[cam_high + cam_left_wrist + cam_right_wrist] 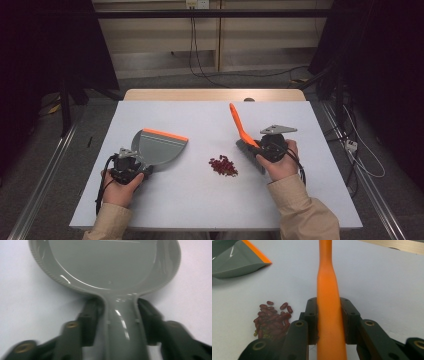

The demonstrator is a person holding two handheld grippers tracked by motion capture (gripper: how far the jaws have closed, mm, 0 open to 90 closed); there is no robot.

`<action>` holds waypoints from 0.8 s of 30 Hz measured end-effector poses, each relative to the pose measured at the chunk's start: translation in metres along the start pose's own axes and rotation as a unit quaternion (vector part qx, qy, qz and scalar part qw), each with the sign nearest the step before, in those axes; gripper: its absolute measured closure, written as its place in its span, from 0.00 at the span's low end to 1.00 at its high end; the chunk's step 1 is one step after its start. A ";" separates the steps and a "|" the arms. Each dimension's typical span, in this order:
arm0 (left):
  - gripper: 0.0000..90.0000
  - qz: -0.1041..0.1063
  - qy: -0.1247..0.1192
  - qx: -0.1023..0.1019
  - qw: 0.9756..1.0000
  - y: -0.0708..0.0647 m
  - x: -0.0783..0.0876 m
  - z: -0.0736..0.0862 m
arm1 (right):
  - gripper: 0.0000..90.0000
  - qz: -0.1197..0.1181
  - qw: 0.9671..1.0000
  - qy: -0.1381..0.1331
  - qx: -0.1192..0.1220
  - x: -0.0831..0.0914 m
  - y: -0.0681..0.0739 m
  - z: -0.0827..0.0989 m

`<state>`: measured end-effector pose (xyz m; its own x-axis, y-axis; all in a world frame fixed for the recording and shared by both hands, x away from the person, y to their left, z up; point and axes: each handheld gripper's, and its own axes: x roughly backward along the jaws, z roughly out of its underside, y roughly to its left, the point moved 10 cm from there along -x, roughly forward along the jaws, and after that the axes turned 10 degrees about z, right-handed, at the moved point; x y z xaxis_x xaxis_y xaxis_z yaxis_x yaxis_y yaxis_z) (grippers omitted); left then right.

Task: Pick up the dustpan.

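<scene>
Here, left tool [117, 322] grips the dustpan [110, 265] handle — right tool [329, 322] clamps the brush [328, 302].

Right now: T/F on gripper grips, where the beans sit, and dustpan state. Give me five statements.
1. The left gripper is shut on the dustpan handle. True.
2. The right gripper is open, its jaws clear of the brush handle. False: its jaws clamp the orange handle.
3. The beans lie on the table between dustpan and brush. True.
4. The dustpan already holds beans. False: its pan is empty.
5. The dustpan's lip is blue. False: it is orange.
</scene>
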<state>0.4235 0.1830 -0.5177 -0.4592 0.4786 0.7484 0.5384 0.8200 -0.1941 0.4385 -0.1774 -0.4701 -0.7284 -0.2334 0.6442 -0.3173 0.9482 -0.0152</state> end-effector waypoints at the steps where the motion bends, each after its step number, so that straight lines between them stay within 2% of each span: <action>1: 0.69 -0.001 -0.001 -0.004 1.000 0.001 0.000 -0.002 | 0.79 0.001 1.000 0.001 0.002 0.000 0.000 0.000; 3: 0.70 0.011 -0.003 0.000 1.000 0.003 0.002 -0.004 | 0.79 0.000 1.000 -0.001 0.001 -0.001 -0.001 0.000; 5: 0.70 0.012 -0.010 -0.010 1.000 0.006 0.005 -0.007 | 0.79 0.000 1.000 -0.002 0.002 -0.001 -0.002 0.000; 9: 0.70 0.024 -0.009 -0.014 1.000 0.009 0.011 -0.007 | 0.79 -0.002 1.000 -0.005 -0.001 0.000 -0.004 0.000; 10: 0.70 0.025 -0.011 -0.023 0.999 0.010 0.012 -0.008 | 0.79 0.000 1.000 -0.004 -0.003 0.000 -0.005 0.001; 12: 0.70 0.038 -0.021 -0.021 0.999 0.008 0.014 -0.010 | 0.79 -0.001 1.000 -0.005 -0.005 0.001 -0.006 0.000; 13: 0.70 0.043 -0.033 -0.021 0.998 0.006 0.015 -0.013 | 0.79 0.000 1.000 -0.008 -0.005 0.001 -0.007 0.000; 15: 0.70 0.045 -0.036 -0.039 0.998 0.003 0.019 -0.016 | 0.79 -0.002 1.000 -0.008 -0.005 0.001 -0.007 0.000; 17: 0.70 0.056 -0.045 -0.045 0.996 -0.001 0.023 -0.019 | 0.79 -0.002 1.000 -0.009 -0.006 0.002 -0.007 0.000; 20: 0.70 0.070 -0.046 -0.062 0.995 -0.007 0.028 -0.019 | 0.79 -0.001 1.000 -0.011 -0.007 0.003 -0.009 -0.001; 24: 0.70 0.085 -0.049 -0.093 0.991 -0.017 0.035 -0.017 | 0.79 -0.002 1.000 -0.012 -0.010 0.003 -0.011 0.000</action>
<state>0.4105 0.1803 -0.4771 -0.4113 0.6405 0.6485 0.7313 0.6566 -0.1847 0.4396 -0.1885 -0.4675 -0.7420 -0.2414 0.6254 -0.3074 0.9516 0.0025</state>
